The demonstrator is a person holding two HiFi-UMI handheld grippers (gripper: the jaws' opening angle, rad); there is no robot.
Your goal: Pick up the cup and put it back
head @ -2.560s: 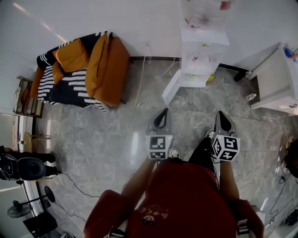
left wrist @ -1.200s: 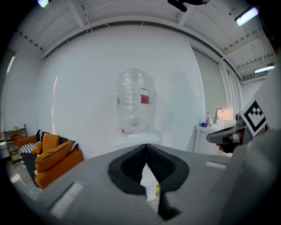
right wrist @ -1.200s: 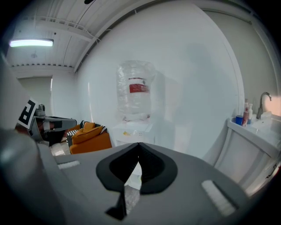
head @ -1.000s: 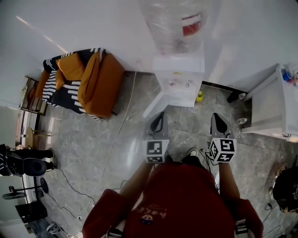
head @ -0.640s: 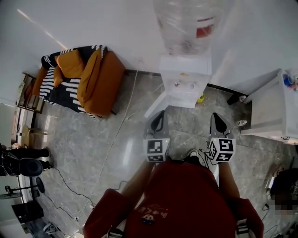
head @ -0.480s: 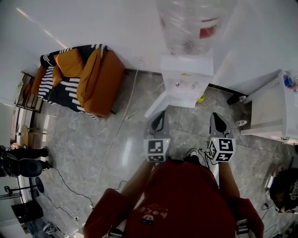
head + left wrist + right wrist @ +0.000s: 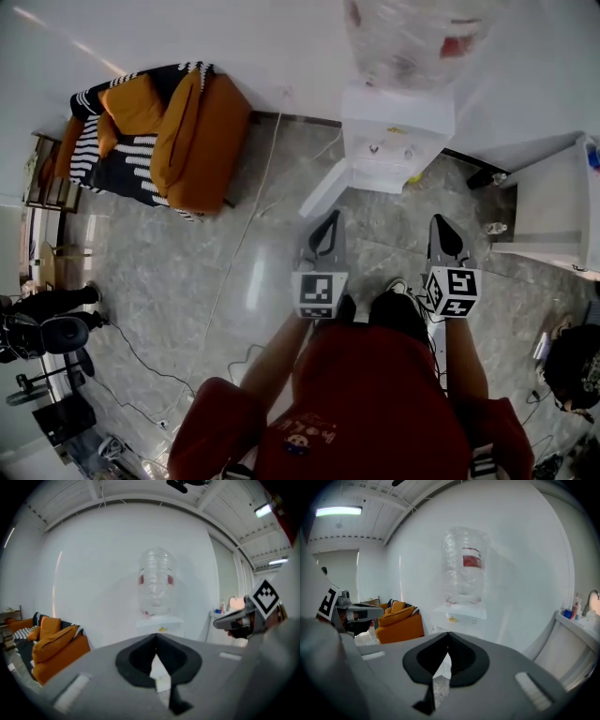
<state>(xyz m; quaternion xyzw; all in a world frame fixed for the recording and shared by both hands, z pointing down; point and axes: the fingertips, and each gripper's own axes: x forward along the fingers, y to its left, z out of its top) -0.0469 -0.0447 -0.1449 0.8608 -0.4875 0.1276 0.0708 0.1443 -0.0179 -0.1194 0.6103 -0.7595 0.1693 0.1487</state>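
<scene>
No cup shows in any view. My left gripper (image 7: 328, 217) and right gripper (image 7: 439, 222) are held side by side above the grey stone floor, both pointing at a white water dispenser (image 7: 396, 141) with a clear bottle (image 7: 417, 37) on top. In the left gripper view the jaws (image 7: 156, 634) meet at their tips with nothing between them, and the bottle (image 7: 157, 581) stands straight ahead. The right gripper (image 7: 448, 633) is likewise shut and empty, with the bottle (image 7: 465, 566) ahead of it.
An orange sofa (image 7: 202, 141) with a striped throw stands against the wall at the left. A white cabinet (image 7: 553, 206) is at the right, with small bottles (image 7: 495, 228) on the floor beside it. A cable (image 7: 246, 234) runs across the floor. Studio gear (image 7: 47, 337) sits far left.
The person has walked closer to the water dispenser, which now looms larger ahead. Both grippers have stayed shut, empty and side by side.
</scene>
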